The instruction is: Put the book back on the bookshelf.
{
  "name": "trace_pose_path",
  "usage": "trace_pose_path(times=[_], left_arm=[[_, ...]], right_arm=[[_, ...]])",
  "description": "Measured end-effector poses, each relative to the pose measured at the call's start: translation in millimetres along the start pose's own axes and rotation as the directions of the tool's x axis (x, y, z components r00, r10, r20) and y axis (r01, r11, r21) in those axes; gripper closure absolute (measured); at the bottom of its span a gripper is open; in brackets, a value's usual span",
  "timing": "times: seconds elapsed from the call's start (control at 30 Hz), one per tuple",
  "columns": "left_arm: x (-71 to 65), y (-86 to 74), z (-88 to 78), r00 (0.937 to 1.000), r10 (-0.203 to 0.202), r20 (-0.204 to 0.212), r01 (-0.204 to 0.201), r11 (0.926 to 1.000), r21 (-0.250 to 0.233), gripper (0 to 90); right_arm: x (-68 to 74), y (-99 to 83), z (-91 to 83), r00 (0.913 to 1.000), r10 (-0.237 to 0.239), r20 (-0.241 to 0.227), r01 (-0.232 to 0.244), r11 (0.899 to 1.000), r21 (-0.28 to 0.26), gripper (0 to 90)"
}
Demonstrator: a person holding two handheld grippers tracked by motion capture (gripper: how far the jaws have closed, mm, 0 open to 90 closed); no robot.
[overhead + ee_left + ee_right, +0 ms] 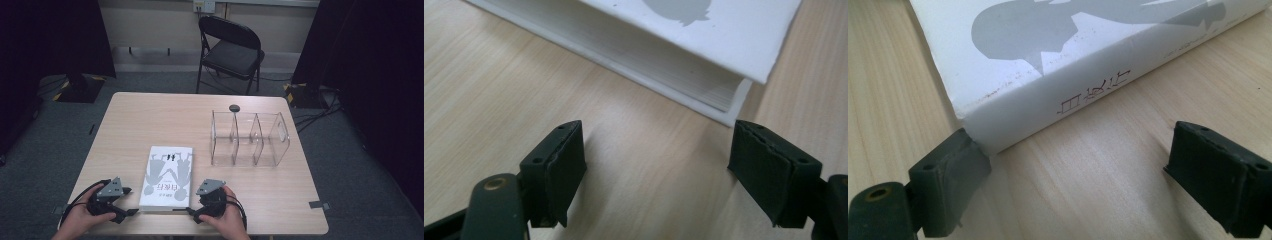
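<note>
A white book (167, 177) is laid flat on the desk (150, 120) near its front edge, between the left tool (131, 201) and the right tool (191, 212). The left tool's jaws are spread apart with bare desk between them, the book's page edge just ahead. The right tool is open too, one jaw set against the book's spine corner. A clear divided organizer (249, 139) is placed well apart on the right, its compartments seen empty.

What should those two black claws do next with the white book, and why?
Probably ease the left gripper forward to the book: its jaws stand apart on bare table, short of the page edge, while one pad of the right gripper already meets the spine corner.
</note>
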State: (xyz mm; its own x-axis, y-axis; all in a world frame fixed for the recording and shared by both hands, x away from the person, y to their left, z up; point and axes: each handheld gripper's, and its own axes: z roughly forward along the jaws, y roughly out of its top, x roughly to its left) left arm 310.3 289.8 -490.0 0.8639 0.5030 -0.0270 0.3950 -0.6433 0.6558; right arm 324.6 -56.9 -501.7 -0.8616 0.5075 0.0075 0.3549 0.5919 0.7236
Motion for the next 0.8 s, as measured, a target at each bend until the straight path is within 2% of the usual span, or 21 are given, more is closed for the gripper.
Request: trace_pose_path(times=[0.1,0.13,0.17,0.3,0.43,0.63,0.67,0.8], left_arm=[[-1.9,3.5,2.1,1.0000,0.006,0.007,-0.006,1.0000,-0.005,21.8],[-3.8,4.8,3.9,0.9997,-0.005,0.022,0.005,0.9996,-0.027,21.8],[-3.8,4.8,3.9,0.9997,-0.005,0.022,0.005,0.9996,-0.027,21.8],[-9.6,6.9,8.1,0.9992,0.021,0.033,-0.020,0.9995,-0.025,21.8],[-12.5,9.1,11.8,0.9994,0.029,0.021,-0.028,0.9990,-0.034,20.8],[-13.5,13.0,14.2,0.9985,0.024,-0.048,-0.026,0.9990,-0.036,20.3],[-14.4,14.1,13.6,0.9978,0.031,-0.059,-0.035,0.9979,-0.055,25.2],[-15.6,17.3,15.7,0.9975,0.031,-0.064,-0.035,0.9978,-0.057,32.9]], right_arm=[[0.0,0.0,0.0,1.0000,0.000,-0.001,0.000,1.000,0.000,8.9],[-0.3,0.1,0.3,1.0000,-0.008,0.000,0.008,1.000,-0.004,8.9],[-0.3,0.1,0.3,1.0000,-0.008,0.000,0.008,1.000,-0.004,8.9],[-0.1,0.2,0.5,1.0000,-0.007,0.002,0.007,1.000,-0.003,8.8],[0.8,1.1,1.1,1.0000,0.002,0.008,-0.002,1.000,0.001,8.7],[0.3,4.5,5.0,0.9999,0.002,0.015,-0.002,1.000,-0.003,8.7],[0.7,5.2,5.5,0.9999,0.008,0.015,-0.008,1.000,0.003,8.7],[0.7,5.6,5.8,0.9999,0.005,0.014,-0.005,1.000,0.004,8.7]])
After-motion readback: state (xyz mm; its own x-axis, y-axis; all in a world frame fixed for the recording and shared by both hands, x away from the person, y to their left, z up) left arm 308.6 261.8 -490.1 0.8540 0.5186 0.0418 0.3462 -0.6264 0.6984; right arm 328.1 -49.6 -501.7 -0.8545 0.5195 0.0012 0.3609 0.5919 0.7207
